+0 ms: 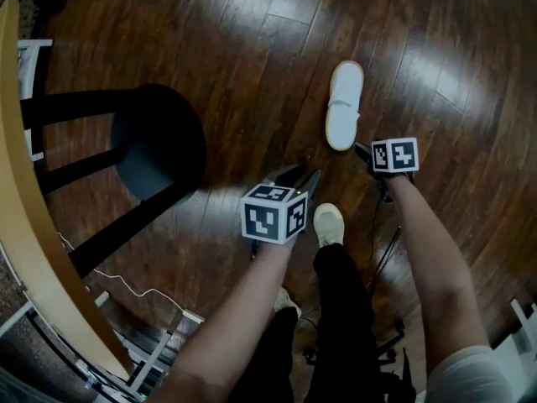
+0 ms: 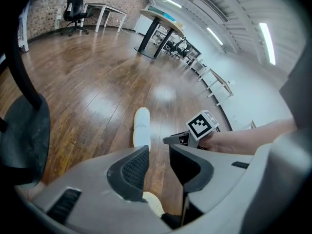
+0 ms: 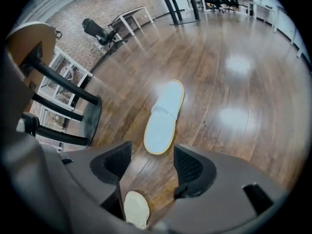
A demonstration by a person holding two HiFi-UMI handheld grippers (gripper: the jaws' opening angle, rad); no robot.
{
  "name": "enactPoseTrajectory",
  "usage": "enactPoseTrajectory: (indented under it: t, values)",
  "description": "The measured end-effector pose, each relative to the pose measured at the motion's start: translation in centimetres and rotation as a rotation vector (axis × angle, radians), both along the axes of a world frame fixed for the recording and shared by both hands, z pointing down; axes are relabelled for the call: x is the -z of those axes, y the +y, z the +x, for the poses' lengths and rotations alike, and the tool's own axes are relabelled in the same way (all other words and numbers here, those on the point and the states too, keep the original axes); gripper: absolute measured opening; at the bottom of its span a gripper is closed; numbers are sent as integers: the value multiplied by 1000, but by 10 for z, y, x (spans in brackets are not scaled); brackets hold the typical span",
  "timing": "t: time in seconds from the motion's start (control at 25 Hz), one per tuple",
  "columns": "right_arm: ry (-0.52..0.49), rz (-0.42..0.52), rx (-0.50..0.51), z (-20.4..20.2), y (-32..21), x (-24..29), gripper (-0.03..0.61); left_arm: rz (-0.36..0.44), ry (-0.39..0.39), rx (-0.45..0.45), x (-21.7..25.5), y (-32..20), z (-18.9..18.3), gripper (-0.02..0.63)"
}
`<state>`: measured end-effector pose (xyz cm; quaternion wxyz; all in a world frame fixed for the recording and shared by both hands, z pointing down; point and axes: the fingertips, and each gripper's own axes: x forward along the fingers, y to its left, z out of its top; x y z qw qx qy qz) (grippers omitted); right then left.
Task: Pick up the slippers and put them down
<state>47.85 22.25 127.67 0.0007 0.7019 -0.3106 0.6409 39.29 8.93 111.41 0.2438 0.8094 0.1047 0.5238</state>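
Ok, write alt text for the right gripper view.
A flat white slipper with a tan rim lies on the glossy dark wooden floor, just beyond the open, empty jaws of the right gripper. A black stool stands at left; a pale shoe toe shows below.

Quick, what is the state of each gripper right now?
Left gripper: open, narrow gap, holding nothing.
Right gripper: open wide, empty; the slipper lies free beyond its jaws.

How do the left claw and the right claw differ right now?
The left claw has its jaws narrowly apart; the right claw has them wide. The right claw hangs just short of the slipper; the left claw sits farther back, beside the person's shoe. Both are empty and point down at the floor.
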Motion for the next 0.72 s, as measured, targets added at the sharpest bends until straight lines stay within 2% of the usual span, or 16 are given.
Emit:
enactPoseTrajectory:
  t: [0.16, 0.32, 0.52, 0.6, 0.72]
  values:
    - [78, 42, 74, 5, -18, 126, 293, -18, 20, 31, 101, 6, -14, 130]
    - [118, 93, 109, 4, -29, 274, 293, -51, 66, 49, 239, 21, -32, 132]
    - [192, 125, 106, -11, -32, 428, 293, -79, 177, 13, 404, 29, -75, 149]
    - [222, 135, 119, -25, -35, 484, 293, -63, 230, 15, 461, 19, -98, 149]
    - [288, 179, 147, -44, -58, 568, 293, -7, 325, 96, 533, -16, -136, 149]
